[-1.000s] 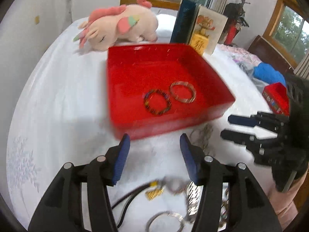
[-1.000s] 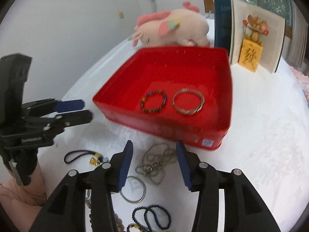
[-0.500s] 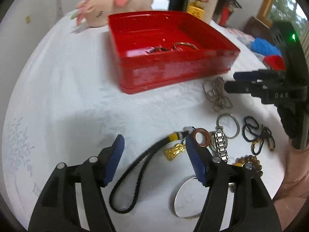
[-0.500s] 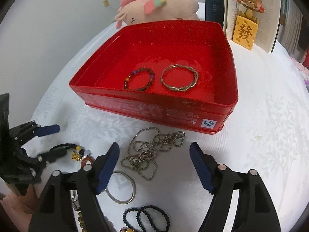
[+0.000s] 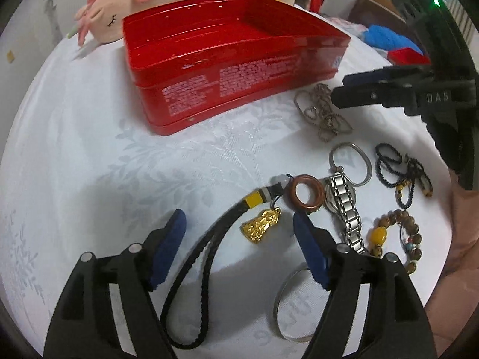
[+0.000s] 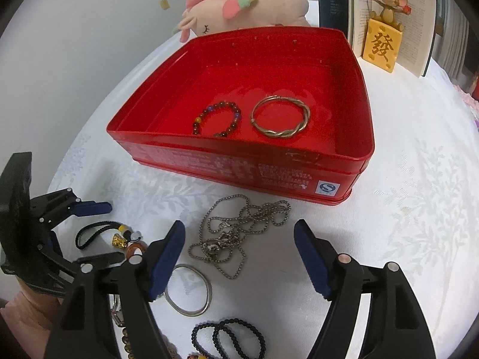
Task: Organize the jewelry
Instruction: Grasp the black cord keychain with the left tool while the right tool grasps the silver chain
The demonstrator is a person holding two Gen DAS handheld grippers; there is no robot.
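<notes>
I am counting one red tin [image 6: 299, 176] with two bracelets lying in it: one beaded [image 6: 217, 118], one twisted metal [image 6: 280, 116]. On the tabletop [image 5: 89, 137] I am seeing one chain necklace [image 6: 239, 233], two plain bangles [image 5: 350, 163] [image 5: 287, 308], one watch [image 5: 344, 206], one gold charm [image 5: 262, 224], one brown ring [image 5: 307, 193], and one wooden bead bracelet [image 5: 401, 239].

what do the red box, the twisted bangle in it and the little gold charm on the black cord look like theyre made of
Red box: probably painted tin, glossy, with a rolled rim and printed text on its side.
Twisted bangle: metal, dull silvery-brass, with rope-like strands.
Gold charm: shiny gold-coloured metal or plated plastic; the look leaves it open.
Black cord: braided textile or leather, matte.
</notes>
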